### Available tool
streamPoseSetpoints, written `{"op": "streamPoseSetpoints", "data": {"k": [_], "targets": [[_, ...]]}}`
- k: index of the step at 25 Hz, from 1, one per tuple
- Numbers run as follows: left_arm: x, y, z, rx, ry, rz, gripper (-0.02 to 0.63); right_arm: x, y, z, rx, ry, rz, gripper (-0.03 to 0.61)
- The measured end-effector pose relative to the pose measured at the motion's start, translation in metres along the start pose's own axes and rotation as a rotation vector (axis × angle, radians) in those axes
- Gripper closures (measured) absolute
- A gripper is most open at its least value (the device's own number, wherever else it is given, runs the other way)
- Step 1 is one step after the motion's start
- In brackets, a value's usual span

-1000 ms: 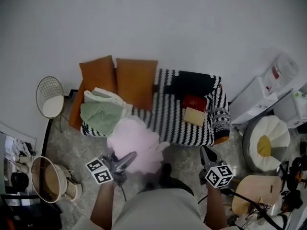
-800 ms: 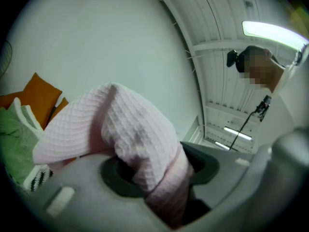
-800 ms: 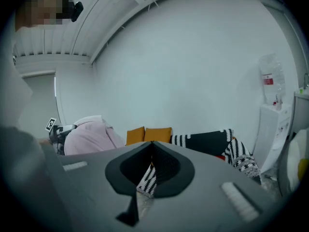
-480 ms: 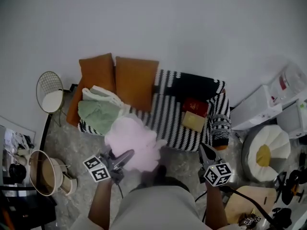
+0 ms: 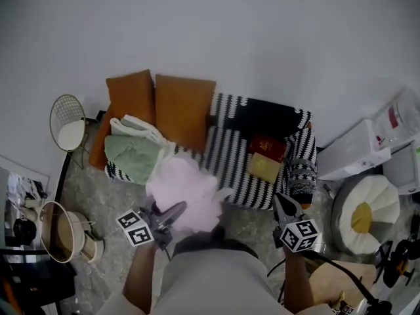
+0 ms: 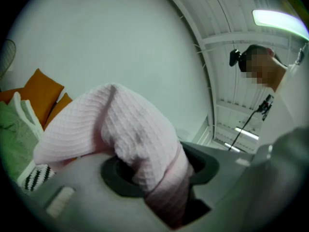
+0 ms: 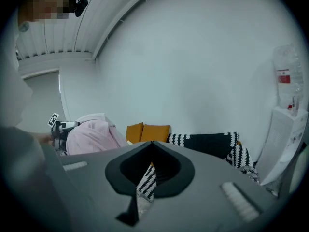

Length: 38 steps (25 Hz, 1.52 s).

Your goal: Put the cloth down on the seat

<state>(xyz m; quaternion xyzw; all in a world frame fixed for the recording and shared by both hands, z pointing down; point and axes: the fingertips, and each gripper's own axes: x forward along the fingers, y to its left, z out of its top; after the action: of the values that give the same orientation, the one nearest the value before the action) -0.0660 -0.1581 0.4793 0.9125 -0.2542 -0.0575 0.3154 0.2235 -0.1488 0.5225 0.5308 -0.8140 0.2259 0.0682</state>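
Pinching a pink cloth (image 5: 186, 190) in the left gripper (image 5: 176, 210), jaws wide around a thick fold. Holding it bunched up at the front edge of the striped sofa seat (image 5: 226, 166), just beside a green cloth (image 5: 133, 157). Cannot tell if touching the seat. Carrying nothing in the right gripper (image 5: 282, 202), jaws closed together, near the seat's front.

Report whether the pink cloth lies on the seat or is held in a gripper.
Held: the pink cloth is bunched in the jaws of the left gripper, in front of the striped seat.
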Motion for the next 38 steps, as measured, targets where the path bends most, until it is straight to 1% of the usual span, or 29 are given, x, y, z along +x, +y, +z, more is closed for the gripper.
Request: {"op": "streamPoseSetpoints", "data": {"k": [13,20,28,38], "targets": [[0.032,0.011,-0.005,0.002,0.051,0.0,0.402,0.005,-0.027,-0.007,0.037,0.001,-0.019,0.574],[0.049,0.03,-0.001,-0.003,0.093,-0.024,0.402,0.02,-0.036,-0.01,0.069,-0.002,-0.052,0.574],[0.076,0.068,0.018,-0.005,0.142,-0.063,0.402,0.054,-0.044,0.001,0.095,-0.007,-0.093,0.574],[0.113,0.122,0.024,-0.022,0.223,-0.106,0.402,0.103,-0.052,0.002,0.114,0.021,-0.137,0.574]]}}
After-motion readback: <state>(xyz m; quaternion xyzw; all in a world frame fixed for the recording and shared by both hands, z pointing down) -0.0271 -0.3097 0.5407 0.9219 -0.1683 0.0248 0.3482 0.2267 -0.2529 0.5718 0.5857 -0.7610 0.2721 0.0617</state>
